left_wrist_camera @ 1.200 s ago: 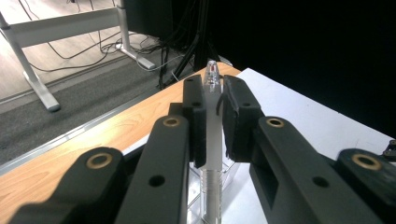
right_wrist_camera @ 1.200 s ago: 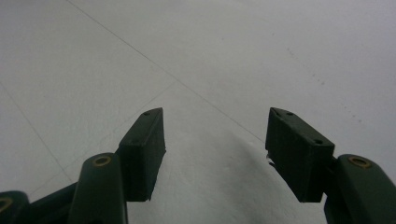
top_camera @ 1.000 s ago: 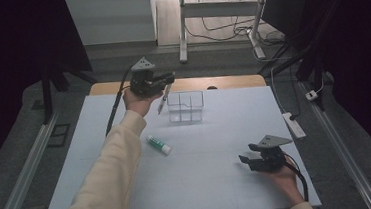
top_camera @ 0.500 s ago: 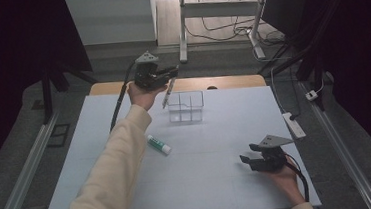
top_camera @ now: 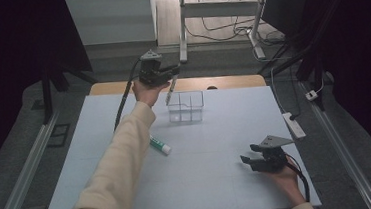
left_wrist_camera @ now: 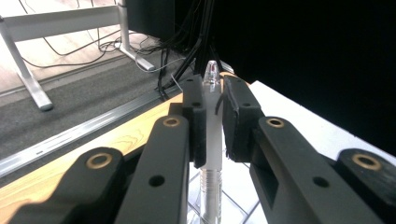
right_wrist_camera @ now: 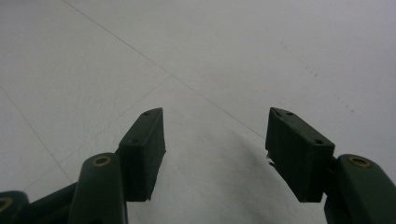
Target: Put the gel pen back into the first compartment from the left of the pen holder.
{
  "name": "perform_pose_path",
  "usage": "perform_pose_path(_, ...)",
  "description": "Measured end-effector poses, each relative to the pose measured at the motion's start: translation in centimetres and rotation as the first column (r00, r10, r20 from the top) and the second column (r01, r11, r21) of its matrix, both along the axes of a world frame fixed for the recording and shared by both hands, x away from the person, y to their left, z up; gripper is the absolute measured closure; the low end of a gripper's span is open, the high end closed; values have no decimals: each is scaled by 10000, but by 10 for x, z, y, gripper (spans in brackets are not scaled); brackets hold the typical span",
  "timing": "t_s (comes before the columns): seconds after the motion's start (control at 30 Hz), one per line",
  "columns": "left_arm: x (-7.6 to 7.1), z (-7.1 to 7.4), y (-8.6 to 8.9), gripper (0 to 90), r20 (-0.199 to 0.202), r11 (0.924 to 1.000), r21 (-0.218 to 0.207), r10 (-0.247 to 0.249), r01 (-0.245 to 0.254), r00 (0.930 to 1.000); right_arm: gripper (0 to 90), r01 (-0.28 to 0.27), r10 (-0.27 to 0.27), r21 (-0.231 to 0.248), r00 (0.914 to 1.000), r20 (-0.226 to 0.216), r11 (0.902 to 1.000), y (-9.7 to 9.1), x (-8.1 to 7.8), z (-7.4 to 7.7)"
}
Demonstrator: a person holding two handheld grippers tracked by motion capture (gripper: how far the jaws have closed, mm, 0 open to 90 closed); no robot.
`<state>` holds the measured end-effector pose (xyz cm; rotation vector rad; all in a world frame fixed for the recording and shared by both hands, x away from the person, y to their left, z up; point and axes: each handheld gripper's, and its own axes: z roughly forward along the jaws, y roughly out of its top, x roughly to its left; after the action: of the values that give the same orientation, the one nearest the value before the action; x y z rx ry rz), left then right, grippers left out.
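Observation:
My left gripper (top_camera: 175, 70) is raised over the far side of the table, shut on a clear pen (top_camera: 170, 91) that hangs down from its jaws. In the left gripper view the pen (left_wrist_camera: 211, 140) stands pinched between the two black pads (left_wrist_camera: 196, 116). Just right of and below it stands a clear divided box (top_camera: 185, 106), whose rim sits under the pen's lower end. A green and white tube (top_camera: 159, 145) lies on the white table (top_camera: 217, 147) beside the sleeved forearm. My right gripper (top_camera: 248, 160) rests low at the near right, open with nothing between its fingers (right_wrist_camera: 142, 149).
A white power strip (top_camera: 293, 125) lies along the table's right edge. A wooden strip (top_camera: 232, 82) runs along the far edge, with desk legs and cables on the floor beyond. Metal rails flank both sides of the table.
My left gripper has carried the pen to the right and a little away, toward the space over the clear box. The right gripper has stayed where it was.

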<state>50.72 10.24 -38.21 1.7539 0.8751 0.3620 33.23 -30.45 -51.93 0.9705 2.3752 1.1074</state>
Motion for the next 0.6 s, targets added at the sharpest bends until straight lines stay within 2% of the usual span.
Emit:
perform_pose_path(0.3,11,-3,-3,800,7,9997,-194,113,-113,9999,368,17,-17,7,10000,-23,10000,-1,0,0)
perform_pose_path(0.43,14,-6,-4,797,118,9996,14,279,-279,9995,368,35,-35,-25,10000,40,10000,0,-1,-1)
perform_pose_path(0.6,16,-12,-3,782,-17,9997,143,187,-187,9998,368,-14,14,4,10000,-7,10000,0,0,-2)
